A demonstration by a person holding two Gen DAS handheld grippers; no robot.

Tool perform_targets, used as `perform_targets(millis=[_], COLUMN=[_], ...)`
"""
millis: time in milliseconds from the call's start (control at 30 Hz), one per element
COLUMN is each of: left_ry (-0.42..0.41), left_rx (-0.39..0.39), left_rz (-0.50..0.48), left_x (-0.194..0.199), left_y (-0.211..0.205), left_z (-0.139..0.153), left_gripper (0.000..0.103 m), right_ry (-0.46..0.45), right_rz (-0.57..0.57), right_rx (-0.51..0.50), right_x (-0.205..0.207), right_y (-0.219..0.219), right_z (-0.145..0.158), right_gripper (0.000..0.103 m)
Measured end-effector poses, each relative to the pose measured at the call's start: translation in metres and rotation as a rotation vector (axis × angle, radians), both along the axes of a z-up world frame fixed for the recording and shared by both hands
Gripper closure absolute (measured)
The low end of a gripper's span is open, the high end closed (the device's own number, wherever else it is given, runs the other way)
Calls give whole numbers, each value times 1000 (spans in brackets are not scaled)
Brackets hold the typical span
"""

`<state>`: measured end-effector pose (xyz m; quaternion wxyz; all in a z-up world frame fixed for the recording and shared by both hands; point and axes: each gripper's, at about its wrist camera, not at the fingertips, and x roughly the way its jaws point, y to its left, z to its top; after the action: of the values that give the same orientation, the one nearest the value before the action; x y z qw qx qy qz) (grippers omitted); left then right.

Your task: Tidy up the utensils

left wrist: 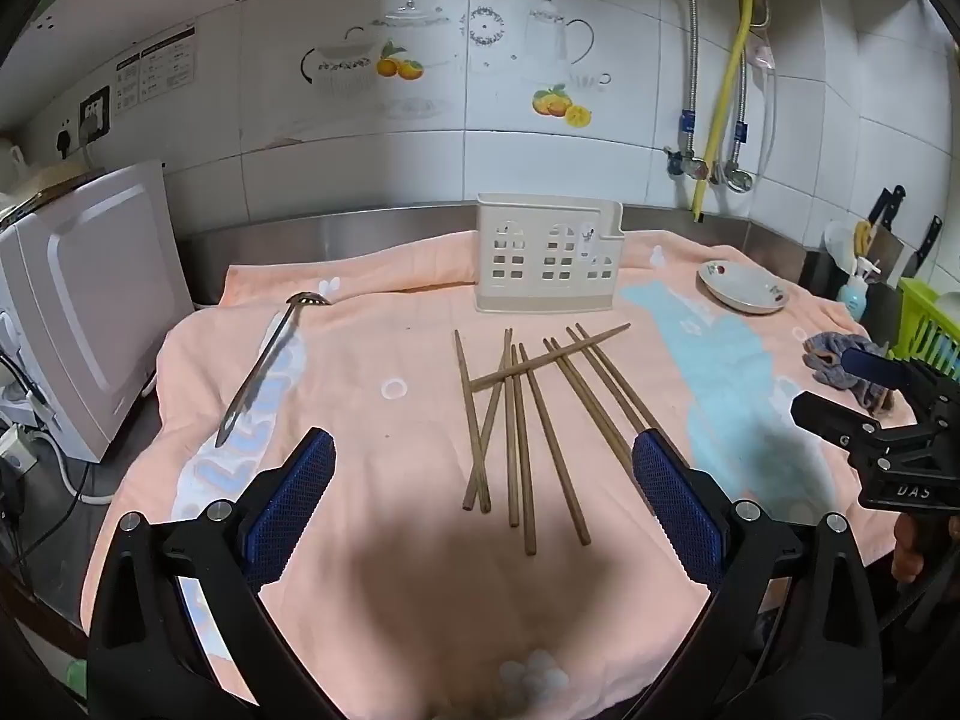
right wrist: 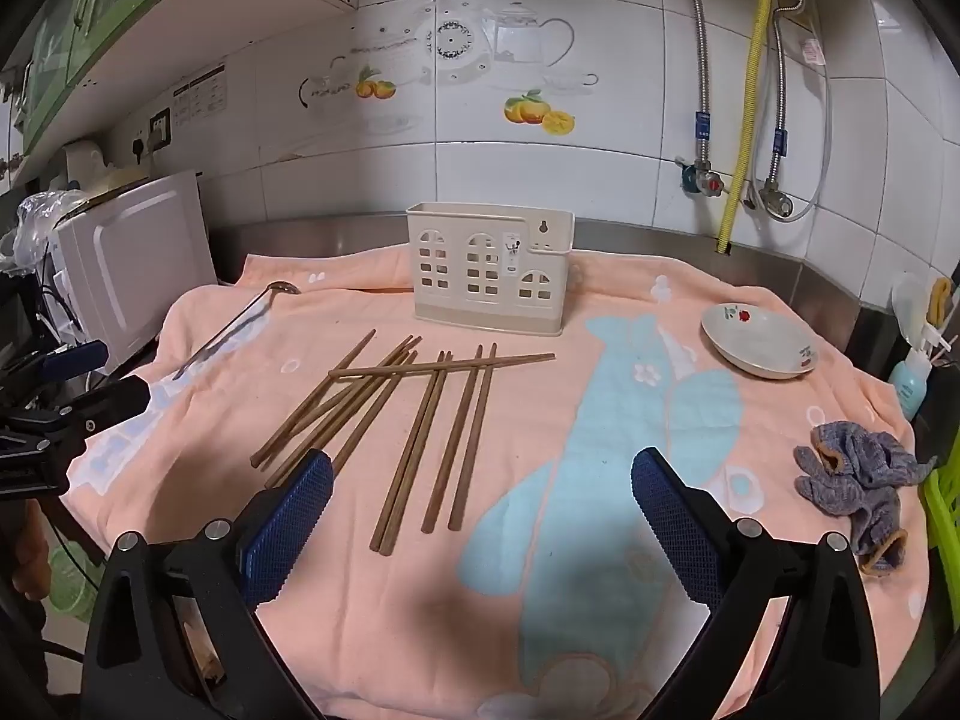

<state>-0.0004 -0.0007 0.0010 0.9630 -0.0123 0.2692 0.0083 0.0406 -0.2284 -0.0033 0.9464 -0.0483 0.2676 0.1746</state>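
With both the left gripper and the right gripper being held wide open and empty above the wooden chopsticks, one chopstick should be pinched mid-length, then stood into the cream utensil holder.

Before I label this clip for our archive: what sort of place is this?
Most likely a home kitchen counter. A tiled wall with teapot and fruit decals stands behind it, water valves and hoses hang at the right, and knives stand in the corner, with a microwave-like appliance on the left.
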Motion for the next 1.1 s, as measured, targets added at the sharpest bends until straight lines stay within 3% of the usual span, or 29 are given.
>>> perform_targets(millis=[1100], left_ry=[18], left_rx=[-16], left_rz=[10], left_x=[7], left_y=[7], left_z=[-2], left_gripper=[5], right_ry=[20], right_rz=[13], right_rx=[5], right_x=[2], right_y=[10], right_z=[0], right_gripper=[6])
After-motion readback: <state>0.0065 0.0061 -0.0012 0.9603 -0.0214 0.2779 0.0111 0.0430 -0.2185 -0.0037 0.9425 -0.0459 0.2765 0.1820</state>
